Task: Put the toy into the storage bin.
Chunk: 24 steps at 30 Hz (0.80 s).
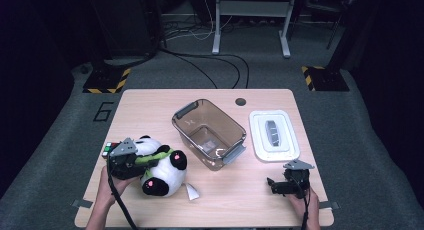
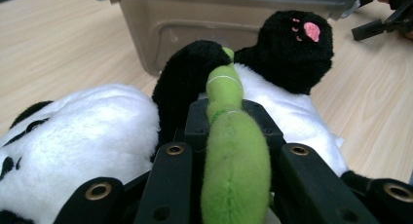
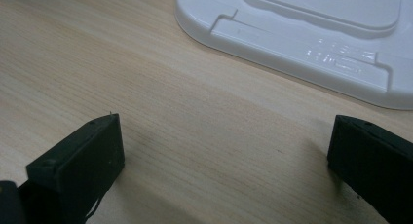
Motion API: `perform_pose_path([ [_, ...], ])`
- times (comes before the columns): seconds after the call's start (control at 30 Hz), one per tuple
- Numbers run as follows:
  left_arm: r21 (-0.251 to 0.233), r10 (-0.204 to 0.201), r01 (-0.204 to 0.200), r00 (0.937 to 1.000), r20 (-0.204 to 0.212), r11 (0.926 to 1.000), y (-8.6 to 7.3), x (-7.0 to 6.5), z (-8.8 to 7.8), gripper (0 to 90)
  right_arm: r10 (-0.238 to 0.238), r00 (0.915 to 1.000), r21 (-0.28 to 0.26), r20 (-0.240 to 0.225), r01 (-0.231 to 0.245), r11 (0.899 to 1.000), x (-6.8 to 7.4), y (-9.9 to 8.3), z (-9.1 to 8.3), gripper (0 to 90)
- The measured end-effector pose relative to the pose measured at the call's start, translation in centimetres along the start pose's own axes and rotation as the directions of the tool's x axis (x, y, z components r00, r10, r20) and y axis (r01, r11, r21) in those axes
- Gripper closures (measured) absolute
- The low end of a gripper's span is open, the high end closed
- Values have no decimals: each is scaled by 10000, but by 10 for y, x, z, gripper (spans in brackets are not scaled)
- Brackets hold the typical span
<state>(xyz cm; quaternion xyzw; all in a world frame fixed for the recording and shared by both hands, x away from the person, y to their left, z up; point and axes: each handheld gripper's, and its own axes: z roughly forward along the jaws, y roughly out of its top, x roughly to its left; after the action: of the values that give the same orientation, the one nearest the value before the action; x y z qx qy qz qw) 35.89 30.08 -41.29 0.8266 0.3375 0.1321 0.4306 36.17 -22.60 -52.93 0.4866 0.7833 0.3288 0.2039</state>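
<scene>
A black and white plush panda (image 1: 162, 172) lies on its side at the front left of the wooden table (image 1: 150, 105). It holds a green plush stalk (image 2: 234, 156). My left gripper (image 1: 149, 160) is shut on that stalk, and in the left gripper view its black jaws (image 2: 226, 118) press on both sides of it. The panda's black paw with a pink pad (image 2: 297, 44) shows beyond. My right gripper (image 1: 276, 185) rests low at the front right, open, with bare wood between its jaws (image 3: 229, 151).
A clear empty plastic bin (image 1: 227, 117) stands mid-table, just right of the panda. Its white lid (image 1: 287, 140) lies flat to the right, close ahead of the right gripper. A colour cube (image 1: 109, 149) sits left of the panda and a small white tag (image 1: 192, 191) in front of it.
</scene>
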Motion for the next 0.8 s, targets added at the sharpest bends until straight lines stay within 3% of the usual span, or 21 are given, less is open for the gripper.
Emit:
perform_pose_path([
  [0.17, -79, 312, -313, 9995, -69, 9995, 11, -5, -8, 752, -5, 10000, -5, -4, 5, 10000, 0, 0, 0, 0],
  [0.8, -312, 615, -619, 9980, -163, 9976, 40, -6, -25, 753, -8, 10000, 0, -5, 8, 10000, 0, 0, 0, 0],
])
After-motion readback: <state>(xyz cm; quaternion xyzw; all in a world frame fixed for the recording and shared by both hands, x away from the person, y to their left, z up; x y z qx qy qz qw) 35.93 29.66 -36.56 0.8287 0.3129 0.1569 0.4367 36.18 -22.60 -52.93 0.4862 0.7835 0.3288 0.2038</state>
